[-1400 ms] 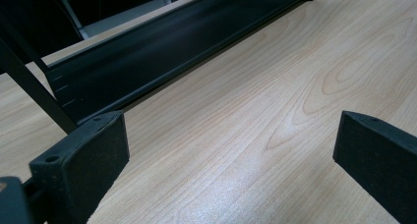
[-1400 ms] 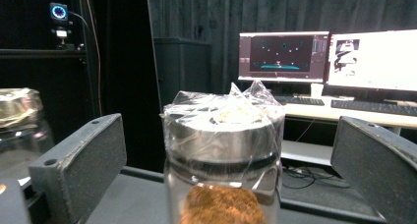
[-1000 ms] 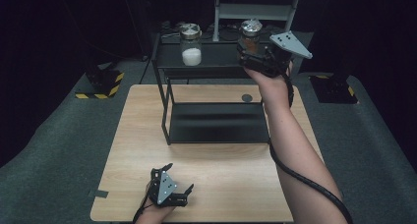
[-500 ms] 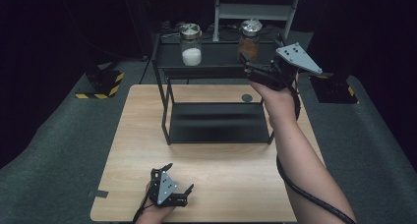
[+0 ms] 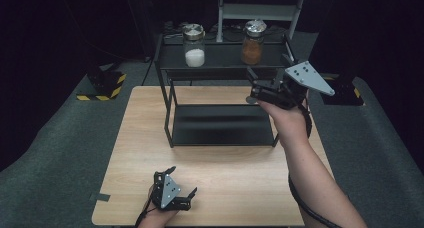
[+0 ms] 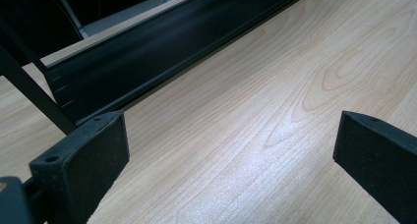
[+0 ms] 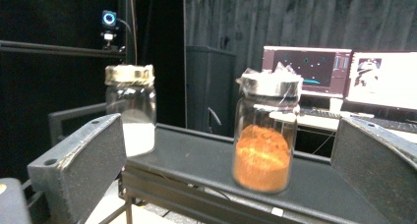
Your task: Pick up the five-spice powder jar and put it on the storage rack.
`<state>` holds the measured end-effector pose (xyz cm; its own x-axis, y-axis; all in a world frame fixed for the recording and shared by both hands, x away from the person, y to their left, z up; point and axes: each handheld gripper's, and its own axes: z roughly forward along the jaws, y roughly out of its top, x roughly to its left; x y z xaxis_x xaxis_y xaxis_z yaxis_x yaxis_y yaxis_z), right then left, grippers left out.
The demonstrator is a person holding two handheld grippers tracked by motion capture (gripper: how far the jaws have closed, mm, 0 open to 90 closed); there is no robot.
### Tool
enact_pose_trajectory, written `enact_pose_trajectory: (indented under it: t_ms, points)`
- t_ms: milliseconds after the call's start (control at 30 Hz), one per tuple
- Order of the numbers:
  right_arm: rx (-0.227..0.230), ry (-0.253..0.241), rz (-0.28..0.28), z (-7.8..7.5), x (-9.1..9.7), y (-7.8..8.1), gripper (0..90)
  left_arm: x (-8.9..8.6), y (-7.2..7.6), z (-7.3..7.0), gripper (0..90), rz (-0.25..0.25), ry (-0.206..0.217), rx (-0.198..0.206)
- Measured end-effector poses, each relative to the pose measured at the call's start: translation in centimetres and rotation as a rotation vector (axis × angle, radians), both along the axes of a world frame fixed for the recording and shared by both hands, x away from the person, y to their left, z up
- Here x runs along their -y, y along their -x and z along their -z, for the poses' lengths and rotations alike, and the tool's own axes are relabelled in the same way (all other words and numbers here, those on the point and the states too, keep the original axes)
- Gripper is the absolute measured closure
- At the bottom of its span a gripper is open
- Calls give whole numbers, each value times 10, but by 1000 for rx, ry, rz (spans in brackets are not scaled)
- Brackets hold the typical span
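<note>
A black two-tier rack (image 5: pixel 220 63) stands at the back of the wooden table (image 5: pixel 145 138). Its top shelf carries a jar of white powder (image 5: pixel 194 45) and a jar of orange powder (image 5: pixel 253 43), both with metal lids. My right gripper (image 5: pixel 255 87) hovers open just in front of the top shelf's right end, below the orange jar. In the right gripper view the orange jar (image 7: pixel 263 150) stands upright between the spread jaws but farther off, untouched, with the white jar (image 7: pixel 133 116) to its left. My left gripper (image 5: pixel 182 182) rests open on the table near the front edge.
The rack's lower shelf (image 6: pixel 162 42) lies ahead of the left gripper (image 6: pixel 231 135) across bare wood (image 6: pixel 295 86). A yellow-and-black striped base (image 5: pixel 100 85) sits on the floor at left. Lit monitors (image 7: pixel 310 71) stand behind the rack.
My right gripper has drawn back and down from the orange jar, which stays upright on the top shelf. The left gripper has not moved.
</note>
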<state>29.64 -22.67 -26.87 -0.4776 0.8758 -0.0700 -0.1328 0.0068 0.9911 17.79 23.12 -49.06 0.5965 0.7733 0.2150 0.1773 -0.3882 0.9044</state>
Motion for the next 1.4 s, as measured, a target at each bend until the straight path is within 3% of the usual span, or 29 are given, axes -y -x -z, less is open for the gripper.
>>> enact_pose_trajectory:
  t_ms: [867,1400]
  points:
    - [-19,82,-27,62,21,40,0,4,2,0,6,-13,-16,9]
    - [-74,125,-21,106,32,56,0,5,3,1,6,-16,-18,17]
